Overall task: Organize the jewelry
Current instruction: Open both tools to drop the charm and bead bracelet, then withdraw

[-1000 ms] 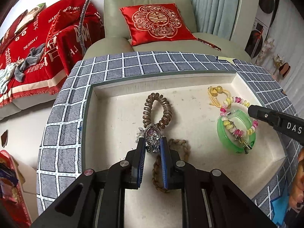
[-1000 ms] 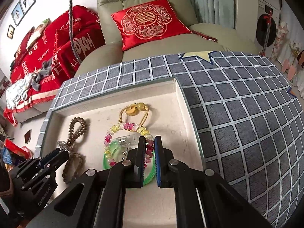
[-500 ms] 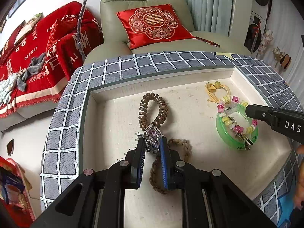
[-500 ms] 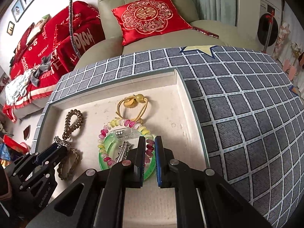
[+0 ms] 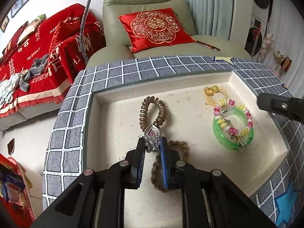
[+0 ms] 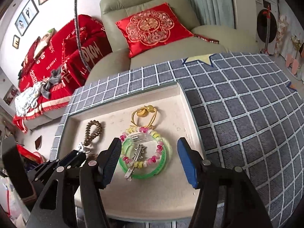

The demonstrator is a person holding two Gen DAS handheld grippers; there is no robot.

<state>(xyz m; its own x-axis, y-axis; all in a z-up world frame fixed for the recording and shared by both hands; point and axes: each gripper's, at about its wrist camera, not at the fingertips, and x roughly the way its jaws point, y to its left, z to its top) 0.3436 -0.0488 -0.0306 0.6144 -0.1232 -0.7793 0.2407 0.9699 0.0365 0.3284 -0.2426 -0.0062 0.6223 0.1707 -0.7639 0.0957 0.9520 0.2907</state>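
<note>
A shallow cream tray (image 5: 117, 125) sits in a grey checked cloth. My left gripper (image 5: 152, 146) is shut on a silver heart brooch (image 5: 151, 135), above a brown braided cord (image 5: 180, 146) and next to a brown bead bracelet (image 5: 153, 112). At the tray's right lie a green bangle (image 6: 163, 163), a pink and yellow bead bracelet (image 6: 141, 131), a silver star hair clip (image 6: 135, 159) and a yellow cord charm (image 6: 143, 112). My right gripper (image 6: 149, 148) is open, its fingers either side of the green bangle and above it.
The grey checked cloth (image 6: 237, 114) covers the surface around the tray. A green armchair with a red cushion (image 5: 153, 27) stands behind. A red-covered sofa (image 5: 38, 47) is at the left.
My right gripper has opened wide and drawn back a little above the green bangle. My left gripper still holds the brooch, lifted slightly.
</note>
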